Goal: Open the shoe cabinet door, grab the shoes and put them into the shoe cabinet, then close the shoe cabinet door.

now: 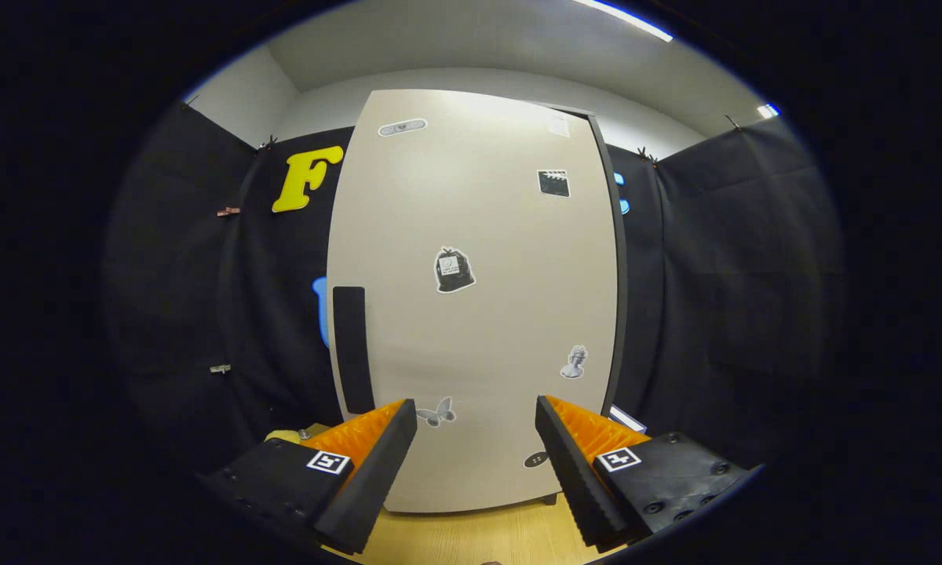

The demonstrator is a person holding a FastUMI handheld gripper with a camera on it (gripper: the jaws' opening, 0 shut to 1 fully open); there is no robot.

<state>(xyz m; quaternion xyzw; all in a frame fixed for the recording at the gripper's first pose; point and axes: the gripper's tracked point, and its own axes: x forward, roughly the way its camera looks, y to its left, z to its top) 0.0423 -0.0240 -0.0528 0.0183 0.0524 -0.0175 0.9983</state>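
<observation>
**Door shut, handle off at ten o'clock from the fingers**

The gripper (476,463) hangs in front of the shoe cabinet with its two fingers spread wide and nothing between them but air; through the gap I see the lower part of the door and a strip of the wooden floor (471,537) it stands on

The cabinet door (479,314) faces the gripper squarely and looks flush with the cabinet body, so it is shut. A shut door fits two stages: the shoes waiting outside with the door yet to be swung, or the shoes already inside and the door pushed to. I cannot tell which, and I cannot make out the shoes for certain; a small yellowish thing (289,434) pokes out behind the left finger at about nine o'clock, too hidden to name

What matters for any work on the door is the handle (353,349), a dark bar on the door's left edge. Its long axis runs upright, twelve to six. From the midpoint between the fingertips it sits at about ten o'clock, its lower end just above the left fingertip. The hinges would then be on the right edge, at about three o'clock, though that is my guess

Stickers dot the door, a butterfly (437,411) just beside the left fingertip
</observation>
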